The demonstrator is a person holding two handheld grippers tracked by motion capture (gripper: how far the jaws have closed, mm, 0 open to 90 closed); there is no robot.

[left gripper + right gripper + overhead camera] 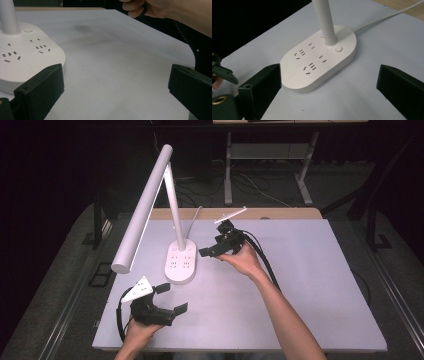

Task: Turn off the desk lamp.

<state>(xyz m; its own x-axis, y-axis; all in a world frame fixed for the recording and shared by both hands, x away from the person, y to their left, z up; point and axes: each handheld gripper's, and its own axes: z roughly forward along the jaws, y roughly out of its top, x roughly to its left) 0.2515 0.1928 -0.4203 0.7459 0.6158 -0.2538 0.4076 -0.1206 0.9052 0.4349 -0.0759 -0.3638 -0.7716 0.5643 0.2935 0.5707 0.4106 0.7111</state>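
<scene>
High view: white desk lamp (172, 215) stands at the table's (310, 290) far left, its socket base (181, 263) flat on the white top, head slanting down toward the near left. Right gripper (212, 249) hovers just beside the base's right edge, jaws spread, empty; forearm reaches in diagonally, wrist cocked left. Left gripper (172, 299) waits near the front edge, released, nothing held.

Left gripper view: jaws wide apart, low over the table; base (27, 57) just beyond the left jaw.

Right gripper view: jaws apart, aimed down at the base (319, 60); round button (338, 48) beside the stem. Judgement: close in squarely on the button, press lightly, avoid nudging the stem.
</scene>
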